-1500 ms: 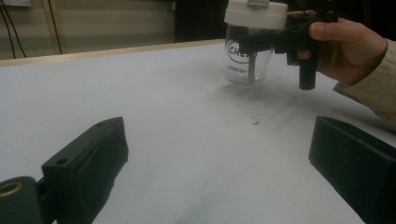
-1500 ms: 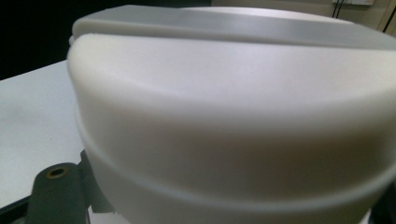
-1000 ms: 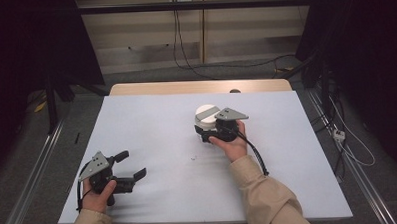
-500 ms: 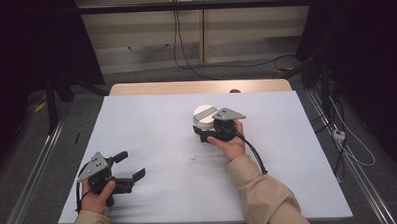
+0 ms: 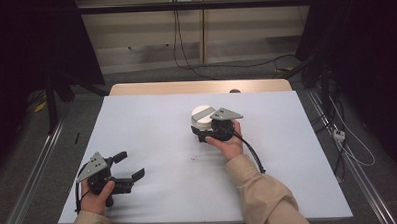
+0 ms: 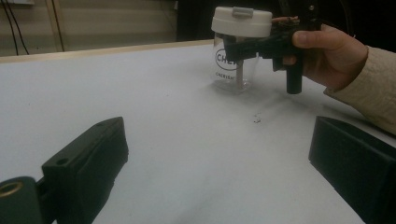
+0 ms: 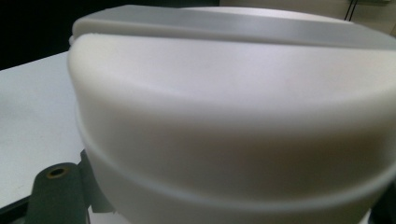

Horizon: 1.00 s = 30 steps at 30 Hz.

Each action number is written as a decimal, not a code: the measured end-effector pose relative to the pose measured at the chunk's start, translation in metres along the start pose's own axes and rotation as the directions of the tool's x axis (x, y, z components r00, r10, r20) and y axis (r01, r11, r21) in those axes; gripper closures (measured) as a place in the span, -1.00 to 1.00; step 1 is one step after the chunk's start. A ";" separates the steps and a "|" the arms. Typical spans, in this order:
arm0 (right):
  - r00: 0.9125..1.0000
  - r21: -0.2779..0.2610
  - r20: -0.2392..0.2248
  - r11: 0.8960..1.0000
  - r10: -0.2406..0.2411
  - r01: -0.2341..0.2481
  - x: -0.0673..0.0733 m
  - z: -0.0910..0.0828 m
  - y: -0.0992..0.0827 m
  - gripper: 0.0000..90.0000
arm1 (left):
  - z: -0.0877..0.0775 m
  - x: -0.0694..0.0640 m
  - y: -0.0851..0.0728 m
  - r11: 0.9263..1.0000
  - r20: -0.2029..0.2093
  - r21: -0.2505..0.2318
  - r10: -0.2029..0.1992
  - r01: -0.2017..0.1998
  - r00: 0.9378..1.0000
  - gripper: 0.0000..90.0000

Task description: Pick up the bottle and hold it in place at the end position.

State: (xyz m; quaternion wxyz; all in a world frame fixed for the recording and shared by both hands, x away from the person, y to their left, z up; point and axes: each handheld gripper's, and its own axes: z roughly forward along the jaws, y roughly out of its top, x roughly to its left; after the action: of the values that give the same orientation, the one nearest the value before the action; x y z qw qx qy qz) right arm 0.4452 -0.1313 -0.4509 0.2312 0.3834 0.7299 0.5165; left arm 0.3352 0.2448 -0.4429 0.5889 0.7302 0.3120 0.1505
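Observation:
A clear jar (image 5: 201, 123) with a white lid (image 6: 241, 21) stands near the middle of the white table (image 5: 152, 123), and its base looks to rest on the surface. My right gripper (image 5: 199, 130) reaches in from the right and is shut on the jar's body just under the lid; in the left gripper view the right gripper (image 6: 239, 47) clasps the jar. The lid (image 7: 233, 116) looms very close in the right gripper view. My left gripper (image 5: 132, 165) rests at the front left, open, nothing between its jaws (image 6: 219, 163).
A wooden strip (image 5: 200, 87) runs along the table's far edge. Cables (image 5: 184, 47) lie on the floor behind it. A small dark speck (image 6: 257, 120) lies on the table in front of the jar.
My right gripper and the jar have drifted slightly to the left. The left gripper has stayed put.

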 end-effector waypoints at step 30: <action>0.999 0.001 -0.033 1.000 -0.027 0.027 -0.001 0.002 -0.005 -0.58 | 0.005 0.000 0.004 1.000 -0.007 -0.004 -0.014 0.014 1.000 -0.91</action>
State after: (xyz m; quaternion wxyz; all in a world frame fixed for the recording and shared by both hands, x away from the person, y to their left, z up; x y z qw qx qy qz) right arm 0.4461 -0.1321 -0.4560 0.2257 0.3653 0.7391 0.5190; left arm 0.3398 0.2405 -0.4408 0.5903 0.7263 0.3190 0.1496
